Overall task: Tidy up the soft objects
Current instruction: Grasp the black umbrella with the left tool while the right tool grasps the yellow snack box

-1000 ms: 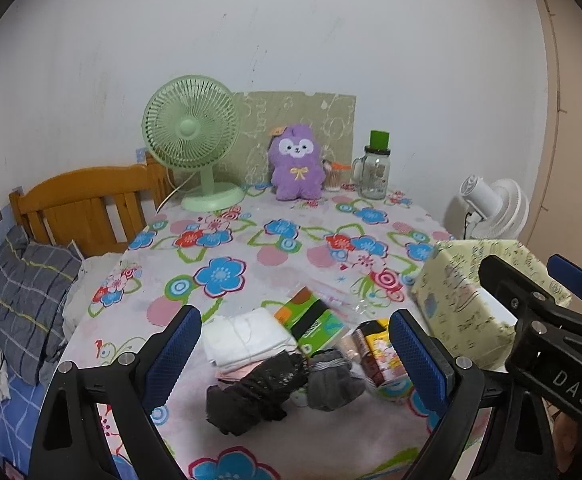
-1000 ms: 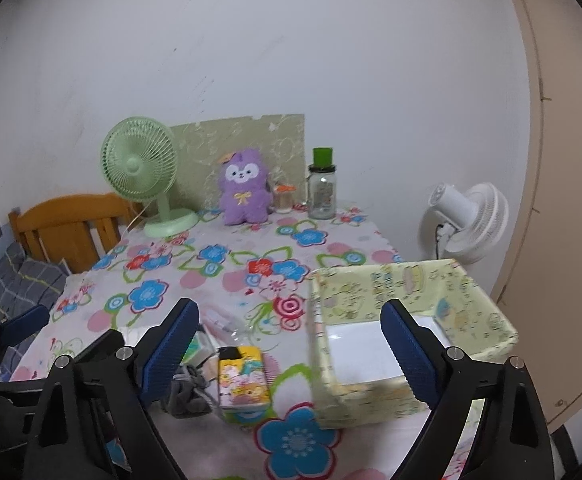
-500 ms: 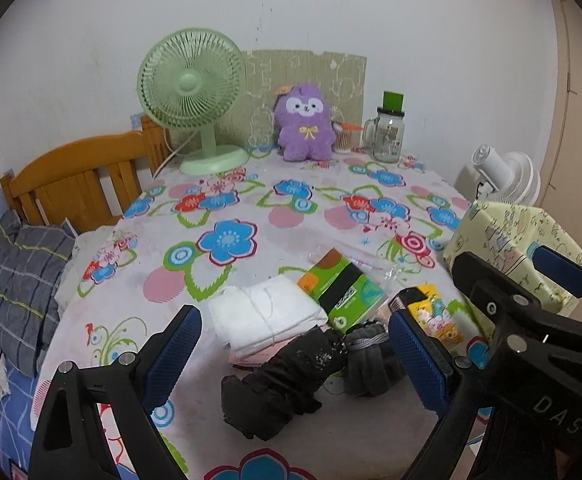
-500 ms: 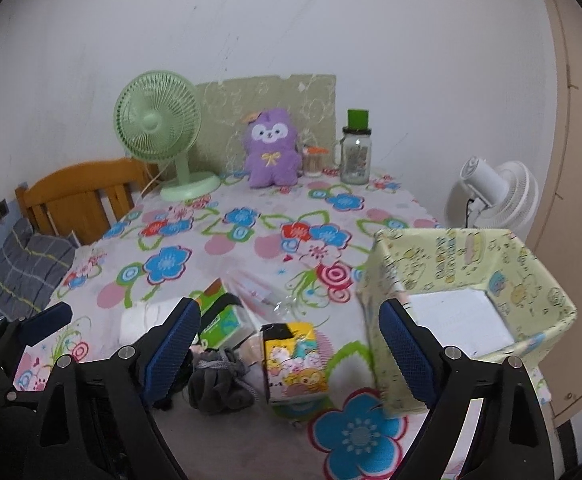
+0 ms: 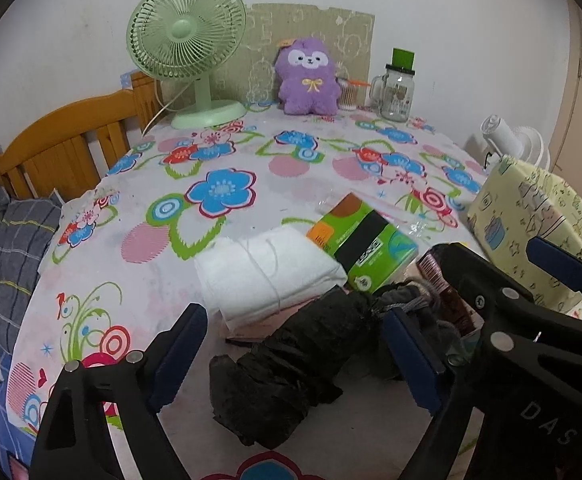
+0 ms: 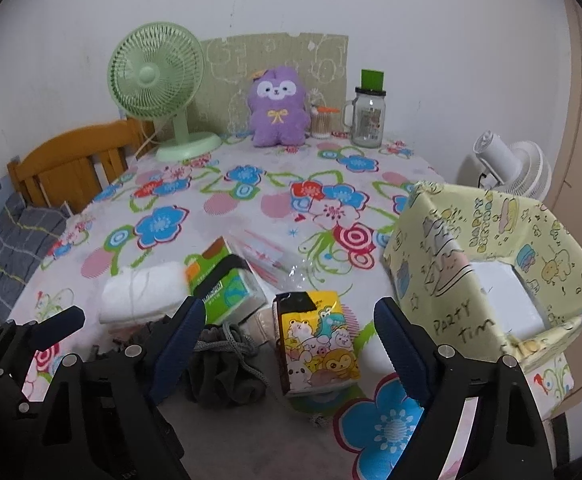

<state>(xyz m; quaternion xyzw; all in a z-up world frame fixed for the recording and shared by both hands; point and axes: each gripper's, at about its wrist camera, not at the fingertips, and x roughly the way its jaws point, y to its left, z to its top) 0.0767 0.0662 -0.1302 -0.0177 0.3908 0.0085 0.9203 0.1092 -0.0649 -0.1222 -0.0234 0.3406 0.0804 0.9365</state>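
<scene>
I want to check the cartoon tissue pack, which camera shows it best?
The right wrist view: the cartoon tissue pack sits unobstructed between the open fingers. In the left wrist view the right hand-held gripper hides nearly all of it.

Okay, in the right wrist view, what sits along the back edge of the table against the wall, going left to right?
Green desk fan → purple plush toy → small jar with an orange lid → glass mug jar with a green lid.
</scene>
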